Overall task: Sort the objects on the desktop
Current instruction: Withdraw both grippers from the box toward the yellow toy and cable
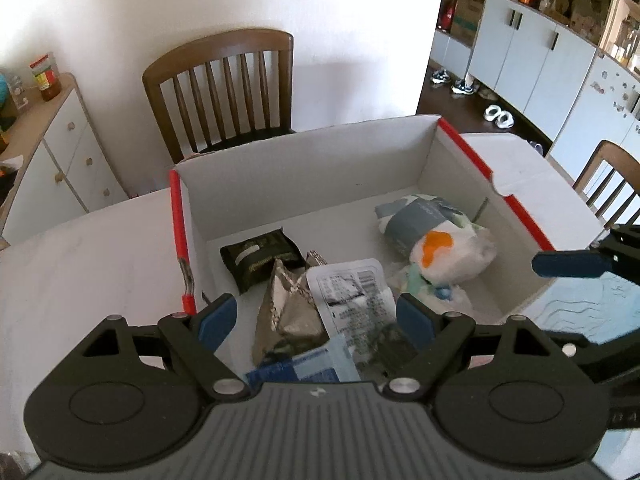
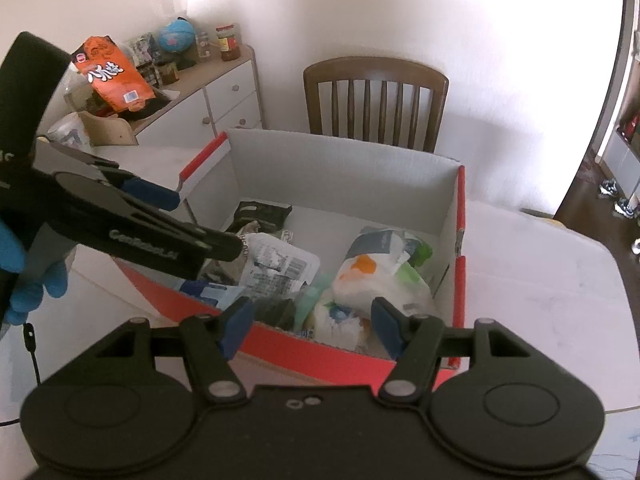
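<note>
White corrugated cardboard box [image 1: 304, 168], one, rectangular, red outside and along its rims, standing open-topped on the white desk [image 1: 80, 256]. All places below are given from this box.

Contents, counted as far as they show:
- one black foil pouch [image 1: 260, 258], flat and squarish, on the box floor toward the wooden chair [image 1: 224, 88];
- one silver foil packet [image 1: 286, 312], crumpled into a peak, just beside the black pouch;
- one white sealed tray [image 1: 352, 288] with a printed label, leaning on the silver packet;
- one blue-and-white paper packet [image 1: 304, 368], flat, at the near wall;
- one soft white plastic bundle [image 1: 448, 252] with an orange patch and a grey band, at the far side of the box floor from the black pouch.

Left hand-held gripper [image 1: 316, 316]: above the near part of the box, blue pads apart, nothing clamped.
Right hand-held gripper [image 2: 312, 320]: over the near red wall, pads apart, empty.

One blue-gloved hand [image 2: 24, 276] carries the left tool.
</note>
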`<state>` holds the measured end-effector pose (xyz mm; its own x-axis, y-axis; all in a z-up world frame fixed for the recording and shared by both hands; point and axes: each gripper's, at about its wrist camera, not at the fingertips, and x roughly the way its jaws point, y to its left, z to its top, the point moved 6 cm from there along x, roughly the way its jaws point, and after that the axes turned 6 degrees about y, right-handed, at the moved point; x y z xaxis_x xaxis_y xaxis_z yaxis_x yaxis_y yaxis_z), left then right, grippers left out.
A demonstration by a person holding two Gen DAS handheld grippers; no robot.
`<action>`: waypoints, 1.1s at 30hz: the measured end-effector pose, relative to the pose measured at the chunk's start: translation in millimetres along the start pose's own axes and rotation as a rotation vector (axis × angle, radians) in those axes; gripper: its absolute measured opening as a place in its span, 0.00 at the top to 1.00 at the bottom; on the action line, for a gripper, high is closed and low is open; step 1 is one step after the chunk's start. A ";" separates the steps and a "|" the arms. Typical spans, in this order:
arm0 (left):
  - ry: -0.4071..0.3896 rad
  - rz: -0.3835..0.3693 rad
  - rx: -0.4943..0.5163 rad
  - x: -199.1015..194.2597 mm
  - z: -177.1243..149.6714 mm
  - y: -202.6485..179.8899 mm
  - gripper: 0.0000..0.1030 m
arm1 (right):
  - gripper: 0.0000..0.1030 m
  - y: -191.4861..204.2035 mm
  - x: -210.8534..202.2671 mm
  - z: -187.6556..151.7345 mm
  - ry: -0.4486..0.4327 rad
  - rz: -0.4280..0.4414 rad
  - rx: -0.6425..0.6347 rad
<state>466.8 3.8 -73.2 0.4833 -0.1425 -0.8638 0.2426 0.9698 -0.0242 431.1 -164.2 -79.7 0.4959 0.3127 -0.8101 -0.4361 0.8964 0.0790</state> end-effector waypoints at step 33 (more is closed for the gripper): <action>-0.129 -0.028 -0.038 -111.0 -66.9 -9.4 0.00 | 0.02 55.6 -85.6 -42.4 -0.151 0.040 -0.107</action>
<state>354.6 23.7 -10.7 0.5810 -0.1919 -0.7909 0.2272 0.9714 -0.0688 332.6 -154.5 -30.5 0.5802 0.3985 -0.7103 -0.5312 0.8462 0.0408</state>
